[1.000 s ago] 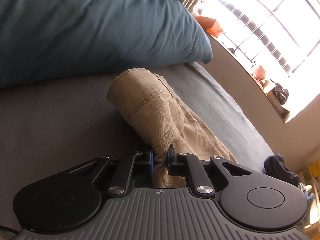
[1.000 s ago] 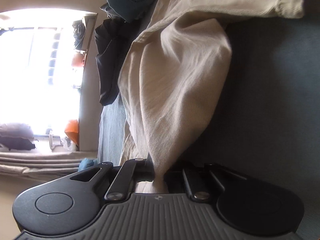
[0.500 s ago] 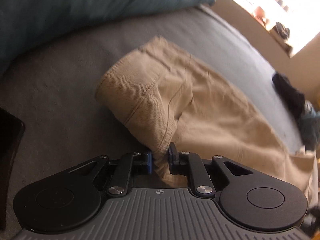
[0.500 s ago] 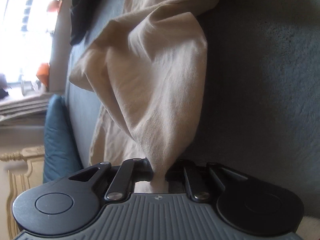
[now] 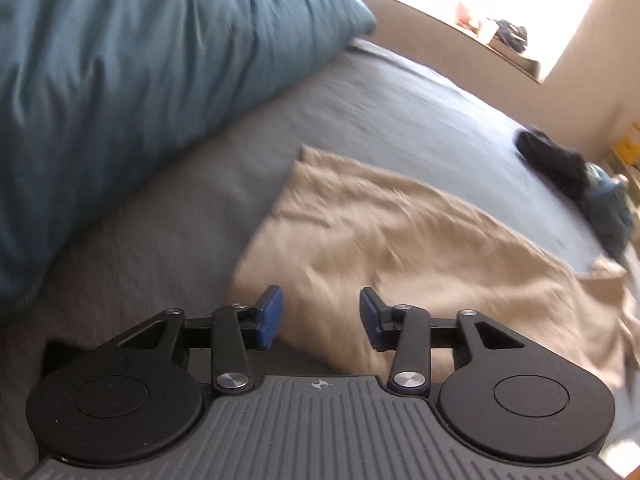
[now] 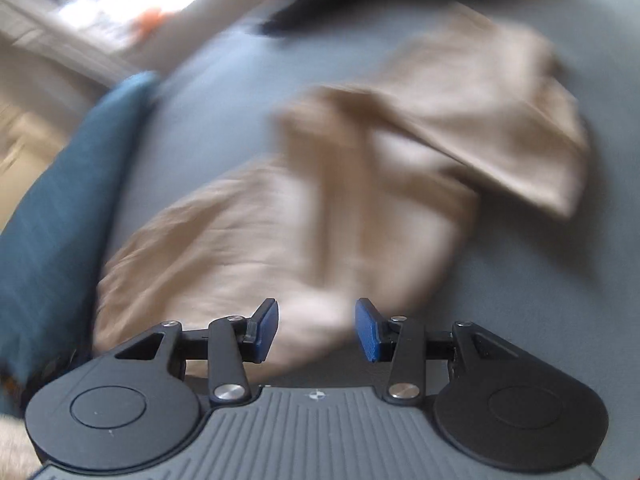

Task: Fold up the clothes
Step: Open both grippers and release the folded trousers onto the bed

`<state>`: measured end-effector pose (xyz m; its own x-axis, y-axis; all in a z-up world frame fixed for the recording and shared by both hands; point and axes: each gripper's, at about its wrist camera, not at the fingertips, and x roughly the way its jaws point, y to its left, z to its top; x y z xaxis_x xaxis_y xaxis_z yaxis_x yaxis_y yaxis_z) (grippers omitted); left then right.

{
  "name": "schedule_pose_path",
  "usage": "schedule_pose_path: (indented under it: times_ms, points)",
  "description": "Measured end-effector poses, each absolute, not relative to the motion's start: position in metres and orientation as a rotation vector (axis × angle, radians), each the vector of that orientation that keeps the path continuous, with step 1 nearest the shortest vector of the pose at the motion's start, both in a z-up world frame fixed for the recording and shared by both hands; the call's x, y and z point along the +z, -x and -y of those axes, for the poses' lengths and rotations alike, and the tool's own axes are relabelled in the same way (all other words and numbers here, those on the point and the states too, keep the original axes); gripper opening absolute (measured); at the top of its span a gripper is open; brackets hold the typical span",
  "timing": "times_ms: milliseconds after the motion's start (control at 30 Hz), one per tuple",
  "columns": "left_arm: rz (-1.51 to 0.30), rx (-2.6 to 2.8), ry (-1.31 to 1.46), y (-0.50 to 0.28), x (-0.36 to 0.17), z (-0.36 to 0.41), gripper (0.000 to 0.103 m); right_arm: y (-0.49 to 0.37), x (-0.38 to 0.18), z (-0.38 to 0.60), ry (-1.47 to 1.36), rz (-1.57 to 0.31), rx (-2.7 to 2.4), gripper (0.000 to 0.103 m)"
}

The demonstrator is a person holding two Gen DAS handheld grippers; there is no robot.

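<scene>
Tan trousers (image 5: 400,248) lie spread on the grey bed (image 5: 400,112), folded over on themselves. My left gripper (image 5: 320,314) hangs just above their near end; its jaws are opening and nothing is gripped between the blue pads (image 5: 268,316). In the blurred right wrist view the same tan trousers (image 6: 320,200) lie crumpled below my right gripper (image 6: 316,328). Its jaws are opening too, and the cloth lies beneath them, clear of the pads (image 6: 366,328).
A large teal pillow (image 5: 120,80) lies on the bed to the left of the trousers, seen also as teal pillow (image 6: 52,220). Dark clothes (image 5: 560,160) are heaped at the far right of the bed. A bright window (image 5: 520,8) with a cluttered sill lies beyond.
Both grippers have let go of the tan trousers and their jaws have spread. The cloth has dropped flat on the bed. Both views have rolled, and the right gripper has lifted away.
</scene>
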<state>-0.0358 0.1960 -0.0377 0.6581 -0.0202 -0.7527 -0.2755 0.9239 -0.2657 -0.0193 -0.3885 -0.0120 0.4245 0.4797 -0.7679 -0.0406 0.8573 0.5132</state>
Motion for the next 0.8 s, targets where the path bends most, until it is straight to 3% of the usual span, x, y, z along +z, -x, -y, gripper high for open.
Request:
schedule_pose_path:
  times_ms: [100,300,567,800]
  points:
    - [-0.841,0.159,0.38,0.015,-0.045,-0.211,0.053,-0.006,0.004,0.331,-0.328,-0.997,0.525,0.046]
    - [-0.896,0.084,0.372,-0.025,-0.059,-0.234,0.059,-0.06,-0.006,0.203,0.014,-0.888,0.769,0.05]
    - [-0.907,0.038,0.458,-0.05,-0.081,-0.25,0.059,-0.117,-0.058,0.083,0.336,-0.891,0.935,0.053]
    - [-0.91,-0.08,0.495,-0.045,-0.085,-0.257,0.045,-0.143,-0.091,0.058,0.457,-1.017,1.009,0.051]
